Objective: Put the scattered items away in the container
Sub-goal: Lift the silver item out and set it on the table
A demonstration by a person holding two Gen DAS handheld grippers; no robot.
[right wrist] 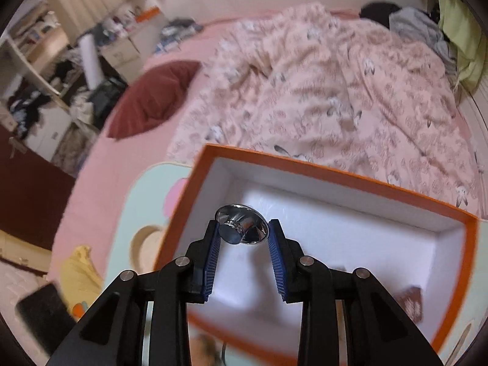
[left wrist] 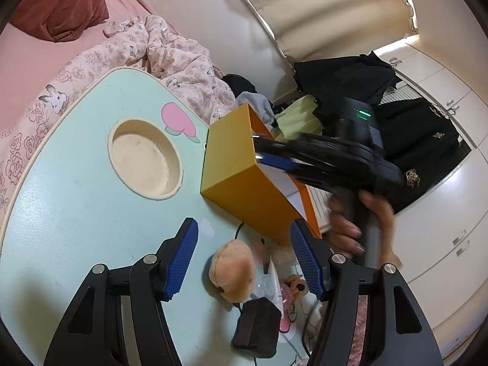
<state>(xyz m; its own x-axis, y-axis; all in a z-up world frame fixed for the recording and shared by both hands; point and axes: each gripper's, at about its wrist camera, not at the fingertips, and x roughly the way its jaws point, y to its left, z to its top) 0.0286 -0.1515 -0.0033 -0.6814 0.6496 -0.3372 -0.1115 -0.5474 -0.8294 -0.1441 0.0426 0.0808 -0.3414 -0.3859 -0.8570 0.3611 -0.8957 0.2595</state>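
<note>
An orange box (left wrist: 231, 155) with a white inside stands on the mint-green table (left wrist: 76, 213). In the right wrist view my right gripper (right wrist: 244, 228) hangs over the open box (right wrist: 335, 169), shut on a shiny chrome knob-shaped piece (right wrist: 241, 228). A brown item (right wrist: 410, 303) lies in the box's near right corner. The left wrist view shows the right gripper (left wrist: 259, 149) reaching into the box, held by a hand (left wrist: 350, 231). My left gripper (left wrist: 244, 224) stands open above a beige plush toy (left wrist: 233, 274), a dark brown block (left wrist: 257, 329) and a clear packet (left wrist: 271, 283).
The table has a round recess (left wrist: 146, 158) left of the box. A bed with a pink floral quilt (left wrist: 170, 58) and a dark red pillow (left wrist: 61, 9) lies behind. Black clothes (left wrist: 411, 128) pile up at the right. A yellow cloth (right wrist: 79, 274) lies beside the table.
</note>
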